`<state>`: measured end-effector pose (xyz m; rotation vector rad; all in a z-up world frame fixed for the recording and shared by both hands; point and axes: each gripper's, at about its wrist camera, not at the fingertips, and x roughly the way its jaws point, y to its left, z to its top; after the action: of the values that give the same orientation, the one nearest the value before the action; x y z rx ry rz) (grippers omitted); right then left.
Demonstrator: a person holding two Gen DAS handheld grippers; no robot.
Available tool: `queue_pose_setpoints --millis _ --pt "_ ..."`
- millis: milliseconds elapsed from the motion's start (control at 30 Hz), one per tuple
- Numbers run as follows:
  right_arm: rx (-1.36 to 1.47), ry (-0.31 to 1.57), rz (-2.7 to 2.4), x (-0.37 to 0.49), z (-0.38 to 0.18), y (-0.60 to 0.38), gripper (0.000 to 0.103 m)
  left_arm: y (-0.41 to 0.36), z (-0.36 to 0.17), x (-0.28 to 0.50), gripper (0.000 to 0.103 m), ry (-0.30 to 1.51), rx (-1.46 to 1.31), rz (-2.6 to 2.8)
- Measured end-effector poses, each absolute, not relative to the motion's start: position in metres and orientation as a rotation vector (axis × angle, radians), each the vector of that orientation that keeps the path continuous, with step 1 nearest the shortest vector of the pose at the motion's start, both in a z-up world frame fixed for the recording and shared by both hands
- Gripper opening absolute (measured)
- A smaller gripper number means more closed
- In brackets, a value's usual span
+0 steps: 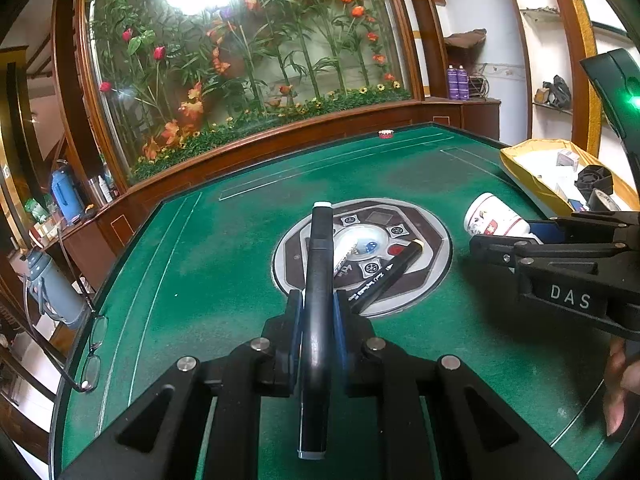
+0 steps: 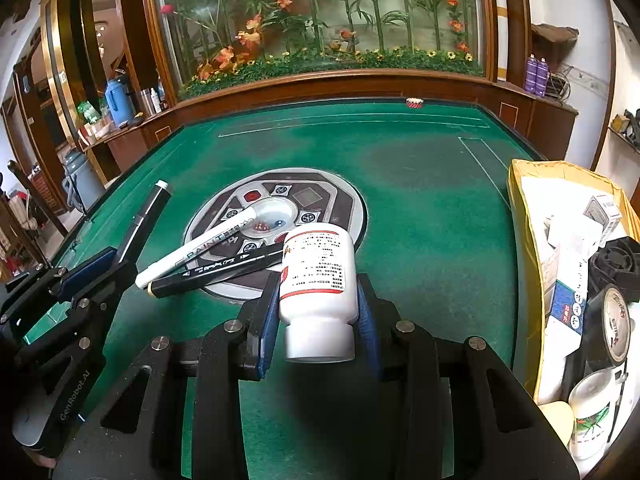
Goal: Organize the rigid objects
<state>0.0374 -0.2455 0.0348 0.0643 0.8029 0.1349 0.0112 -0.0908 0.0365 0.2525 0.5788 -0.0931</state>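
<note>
While left tongs clamp a black marker, right tongs around white bottle.

Home games room: mahjong table, glazed flower display

Green felt table w/ thin white lines; centre panel grey + dark brown, red button. Bottle, lower centre: white, red border, black print. Black marker w/ pale end caps, centre. White paint pen & black pen, centre left. Yellow bag at right. Gripper pads blue, bodies black. Orange/red flowers, upper frame.
</note>
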Motion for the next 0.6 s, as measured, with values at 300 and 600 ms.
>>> queue_pose_setpoints --millis 300,600 --pt "0.072 0.816 0.126 0.0427 0.0325 -0.2472 0.035 -0.0886 0.0361 0.0125 0.014 0.581 0.256 -0.08" --pt "0.088 0.817 0.13 0.0413 0.0324 -0.248 0.035 -0.0908 0.037 0.011 0.014 0.589 0.253 -0.098"
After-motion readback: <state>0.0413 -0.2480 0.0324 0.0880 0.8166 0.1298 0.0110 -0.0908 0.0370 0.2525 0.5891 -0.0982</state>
